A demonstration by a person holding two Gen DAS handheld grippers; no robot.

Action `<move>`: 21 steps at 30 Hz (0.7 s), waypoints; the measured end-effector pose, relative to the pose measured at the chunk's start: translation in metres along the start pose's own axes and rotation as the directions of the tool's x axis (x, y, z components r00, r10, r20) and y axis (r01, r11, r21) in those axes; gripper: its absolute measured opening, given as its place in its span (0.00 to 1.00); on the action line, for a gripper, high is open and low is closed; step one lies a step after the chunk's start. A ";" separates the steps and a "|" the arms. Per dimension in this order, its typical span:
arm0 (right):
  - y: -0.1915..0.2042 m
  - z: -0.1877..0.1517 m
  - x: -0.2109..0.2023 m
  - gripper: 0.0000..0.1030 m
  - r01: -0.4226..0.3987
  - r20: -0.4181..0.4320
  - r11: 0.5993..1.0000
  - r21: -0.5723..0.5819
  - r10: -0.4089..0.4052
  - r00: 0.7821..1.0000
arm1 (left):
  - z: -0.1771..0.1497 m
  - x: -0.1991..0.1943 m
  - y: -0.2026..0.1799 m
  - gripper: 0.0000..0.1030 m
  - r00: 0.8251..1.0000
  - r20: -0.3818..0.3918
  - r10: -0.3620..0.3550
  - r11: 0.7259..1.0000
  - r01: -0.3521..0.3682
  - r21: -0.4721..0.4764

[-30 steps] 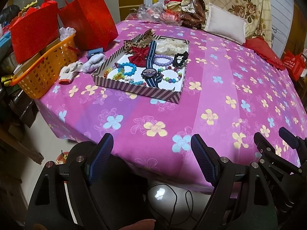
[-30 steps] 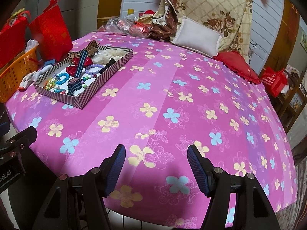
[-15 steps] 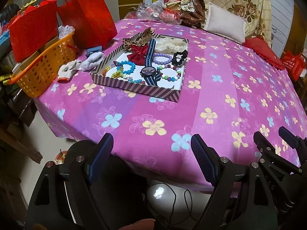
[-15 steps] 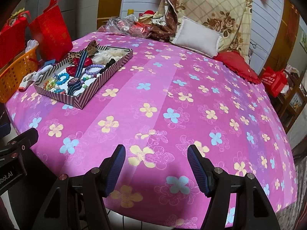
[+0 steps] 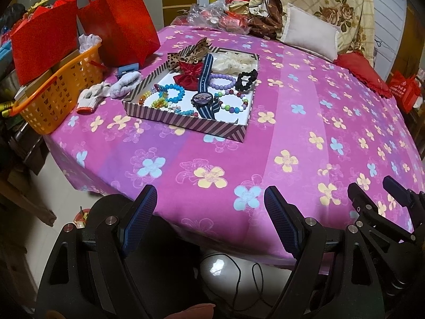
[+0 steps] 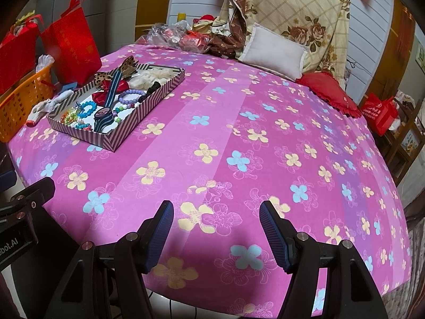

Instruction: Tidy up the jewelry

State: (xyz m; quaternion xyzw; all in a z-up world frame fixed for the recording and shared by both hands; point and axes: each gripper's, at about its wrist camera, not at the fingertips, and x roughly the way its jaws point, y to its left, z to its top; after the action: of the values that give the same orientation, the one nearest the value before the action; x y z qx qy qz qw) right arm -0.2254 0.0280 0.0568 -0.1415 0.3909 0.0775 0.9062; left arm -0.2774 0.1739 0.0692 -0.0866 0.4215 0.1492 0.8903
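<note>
Both claws, left claw (image 5: 209,223) and right claw (image 6: 216,232), gape empty; striped tray (image 5: 186,121) of bracelets lies ahead on the bed (image 5: 292,122).

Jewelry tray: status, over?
Left gripper and right gripper open, empty, at near bed edge. Tray far left on bedspread, watch and bracelets inside, untouched. Path clear.

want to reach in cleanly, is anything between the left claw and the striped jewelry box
Nothing visible. Only bare flowered bedspread lies between the open left claw and the striped box. The orange basket sits off to the side.
</note>
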 end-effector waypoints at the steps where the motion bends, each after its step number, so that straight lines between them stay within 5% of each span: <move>1: 0.000 0.000 0.000 0.63 0.000 0.000 1.000 0.001 0.000 1.000 | 0.001 0.000 0.001 0.81 1.000 0.001 0.002 1.000 -0.002 0.001; 21: 0.001 0.002 0.000 0.63 0.002 0.006 1.000 -0.004 -0.002 1.000 | 0.002 0.000 0.001 0.81 1.000 -0.002 -0.002 1.000 0.002 0.001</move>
State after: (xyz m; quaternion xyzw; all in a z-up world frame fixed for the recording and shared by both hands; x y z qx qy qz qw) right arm -0.2248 0.0295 0.0581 -0.1433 0.3877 0.0778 0.9072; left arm -0.2763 0.1752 0.0702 -0.0866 0.4225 0.1477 0.8900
